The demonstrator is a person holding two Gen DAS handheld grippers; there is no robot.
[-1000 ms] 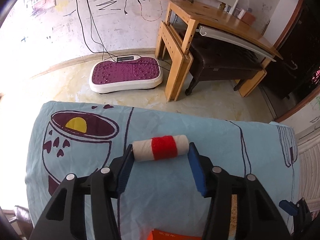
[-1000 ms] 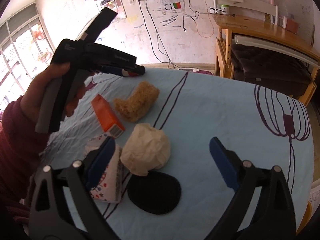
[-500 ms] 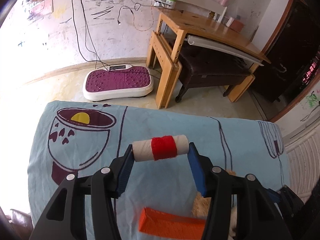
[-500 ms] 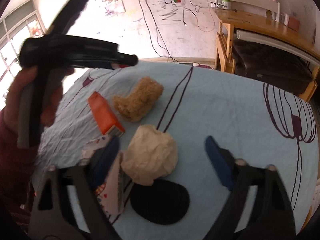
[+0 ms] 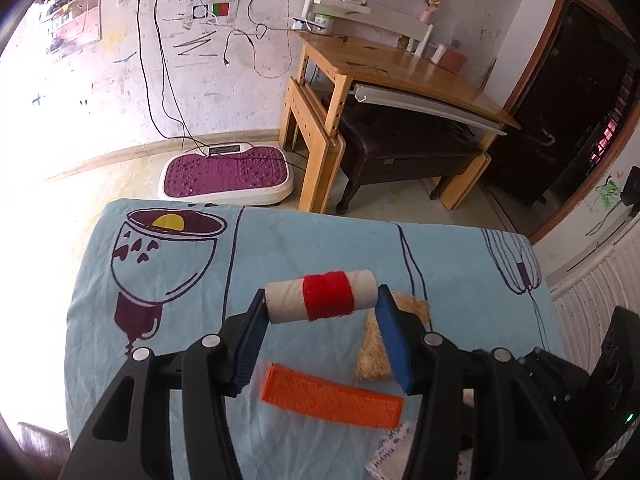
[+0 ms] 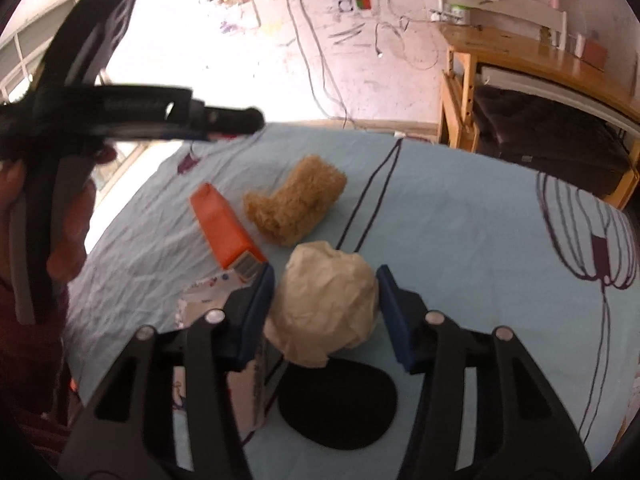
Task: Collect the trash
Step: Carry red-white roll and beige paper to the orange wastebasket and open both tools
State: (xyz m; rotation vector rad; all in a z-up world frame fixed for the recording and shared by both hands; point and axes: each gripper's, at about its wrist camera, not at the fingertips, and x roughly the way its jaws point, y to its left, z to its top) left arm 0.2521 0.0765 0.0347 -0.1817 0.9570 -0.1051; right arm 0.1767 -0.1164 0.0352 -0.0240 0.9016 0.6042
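A pale blue cloth (image 5: 304, 248) printed with dark purple line drawings, a cup with hearts at 9 o'clock and a whisk at 3 o'clock, covers the desk. Behind it the room has a scribbled white wall (image 5: 120, 80) with hanging cables and an eye chart whose letters are too small to read, a wooden table (image 5: 400, 64) over a dark bench at 1 o'clock, and a purple foot massage plate (image 5: 226, 174) on the floor at 11 o'clock.

On the cloth, in the right wrist view, a black round pad (image 6: 338, 404) lies nearest, just beneath a crumpled paper ball (image 6: 326, 308). At 12 o'clock from the ball sits a tan loofah piece (image 6: 296, 204); at 10 o'clock lies an orange box (image 6: 224, 230), its end label blurred. A patterned wrapper (image 6: 204, 296) lies beside the box, partly hidden.

The right hand-held gripper (image 6: 326, 296) has its blue pads on either side of the paper ball, at or very near its flanks; whether they press it I cannot tell.

The left hand-held gripper (image 5: 322, 314) is clenched on a cardboard tube (image 5: 322, 298) with a red band, gripped by its ends and held above the cloth, over the orange box and loofah piece.
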